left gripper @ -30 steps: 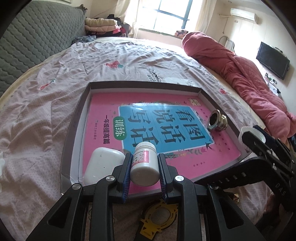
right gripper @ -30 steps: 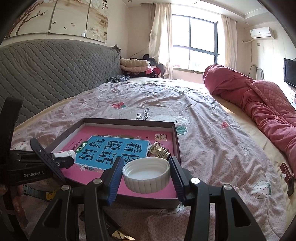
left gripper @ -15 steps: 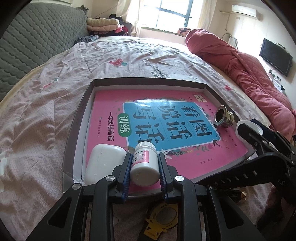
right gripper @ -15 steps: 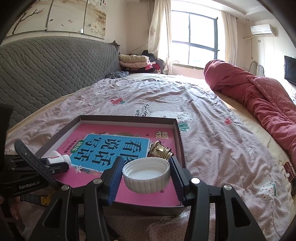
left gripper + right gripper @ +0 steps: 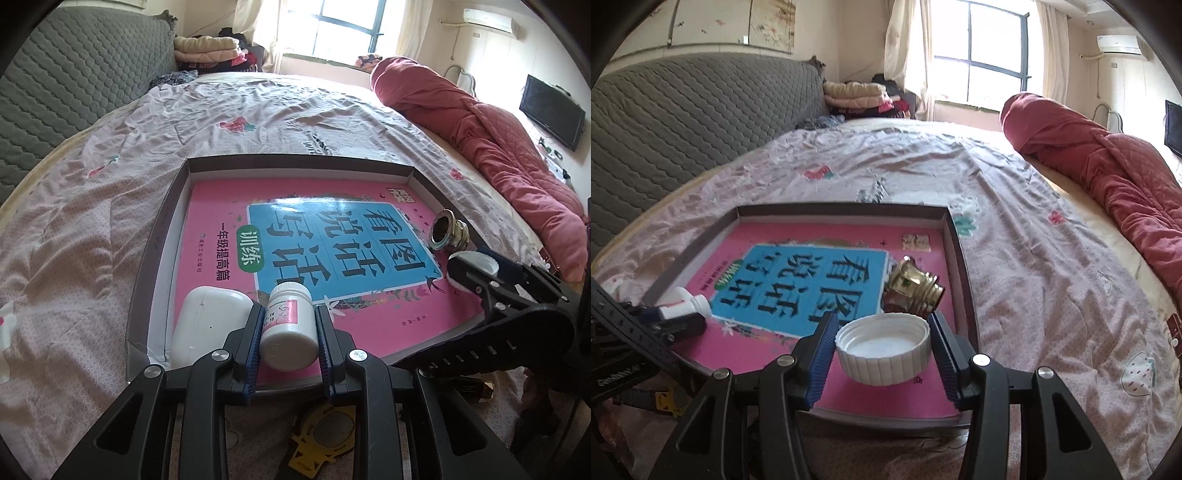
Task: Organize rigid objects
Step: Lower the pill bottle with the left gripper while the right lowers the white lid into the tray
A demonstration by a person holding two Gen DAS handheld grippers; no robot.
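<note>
We've got the left gripper (image 5: pixel 290 332) clamped on a small white bottle (image 5: pixel 289 325) over the tray's (image 5: pixel 162 236) near edge, next to a white case (image 5: pixel 207 323). Right gripper (image 5: pixel 882 350) pinches a white cap (image 5: pixel 882 347) w/ fingers mid-width, just by the brass fitting (image 5: pixel 912 290).

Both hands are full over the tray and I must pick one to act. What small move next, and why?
Probably lower the right gripper a little and release the white ribbed plastic cap onto the pink book in the shallow brown cardboard tray. The cap hangs above bare cover, just short of the brass threaded fitting, so it should land clear.
</note>
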